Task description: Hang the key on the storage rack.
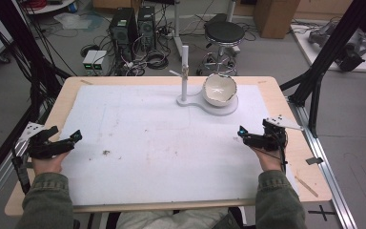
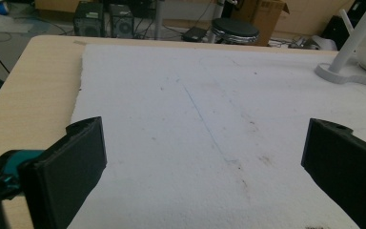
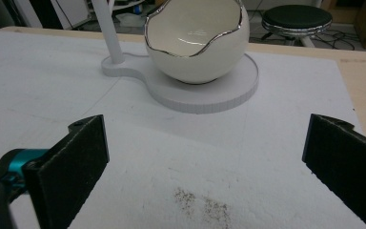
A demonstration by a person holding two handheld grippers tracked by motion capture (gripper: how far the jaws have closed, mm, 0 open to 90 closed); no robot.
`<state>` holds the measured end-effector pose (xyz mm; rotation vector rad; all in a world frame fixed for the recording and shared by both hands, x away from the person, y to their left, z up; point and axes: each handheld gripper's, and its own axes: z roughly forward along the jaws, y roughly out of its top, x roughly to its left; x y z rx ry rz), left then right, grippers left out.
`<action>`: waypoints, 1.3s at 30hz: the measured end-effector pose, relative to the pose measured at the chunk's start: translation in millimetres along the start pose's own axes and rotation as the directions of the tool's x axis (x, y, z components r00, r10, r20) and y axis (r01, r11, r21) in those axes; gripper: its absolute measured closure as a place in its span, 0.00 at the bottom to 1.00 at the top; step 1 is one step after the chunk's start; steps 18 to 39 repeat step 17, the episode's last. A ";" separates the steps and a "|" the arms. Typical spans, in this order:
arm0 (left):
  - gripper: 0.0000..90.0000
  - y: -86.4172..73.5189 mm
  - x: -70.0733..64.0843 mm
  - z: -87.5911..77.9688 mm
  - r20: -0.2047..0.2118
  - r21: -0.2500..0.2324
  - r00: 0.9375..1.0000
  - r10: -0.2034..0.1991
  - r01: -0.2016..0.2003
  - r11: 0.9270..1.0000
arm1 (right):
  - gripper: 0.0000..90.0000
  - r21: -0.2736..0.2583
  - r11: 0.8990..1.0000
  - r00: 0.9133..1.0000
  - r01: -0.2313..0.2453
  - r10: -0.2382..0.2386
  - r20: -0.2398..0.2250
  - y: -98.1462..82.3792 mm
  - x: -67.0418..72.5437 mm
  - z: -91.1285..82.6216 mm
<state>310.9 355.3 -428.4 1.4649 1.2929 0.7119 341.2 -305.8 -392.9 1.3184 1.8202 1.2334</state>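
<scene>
At a wooden table (image 1: pixel 286 102) covered by a white foam mat (image 1: pixel 138 143), a person held a two-jaw gripper in each hand, both resting low at the near edge with nothing between their jaws. The right gripper (image 1: pixel 246 137) sat at the near right of the mat, its black jaws spread wide apart and empty, and its own camera looked straight along them toward the egg-shaped white bowl (image 3: pixel 198 40), which stood ahead and slightly left of the midline between the jaws. That bowl, with a wavy silver rim and its opening tilted toward the person, rested on the round plate of a white stand (image 3: pixel 209 93) at the far centre-right of the table; the stand's slim upright post (image 1: pixel 184 71) rose just left of the bowl. The left gripper (image 1: pixel 71 139), likewise spread open and empty, lay at the near left, well apart from the bowl, which appeared at the far right corner of its view. The right hand was judged the nearer of the two, with a clear run forward and a little leftward across bare mat. A small dark smudge (image 3: pixel 202 205) marked the mat just ahead of the right jaws.
</scene>
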 end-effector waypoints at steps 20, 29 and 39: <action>0.02 0.0 2.8 0.4 0.003 -0.011 1.000 -0.014 0.014 1.000 | 0.01 -0.032 0.999 1.000 -0.004 0.003 -0.008 -15.3 -2.6 -3.7; 0.02 0.0 2.8 0.4 0.003 -0.011 1.000 -0.014 0.014 1.000 | 0.01 -0.032 0.999 1.000 -0.004 0.003 -0.008 -15.3 -2.6 -3.7; 0.02 0.0 2.8 0.4 0.003 -0.011 1.000 -0.014 0.014 1.000 | 0.01 -0.032 0.999 1.000 -0.004 0.003 -0.008 -15.3 -2.6 -3.7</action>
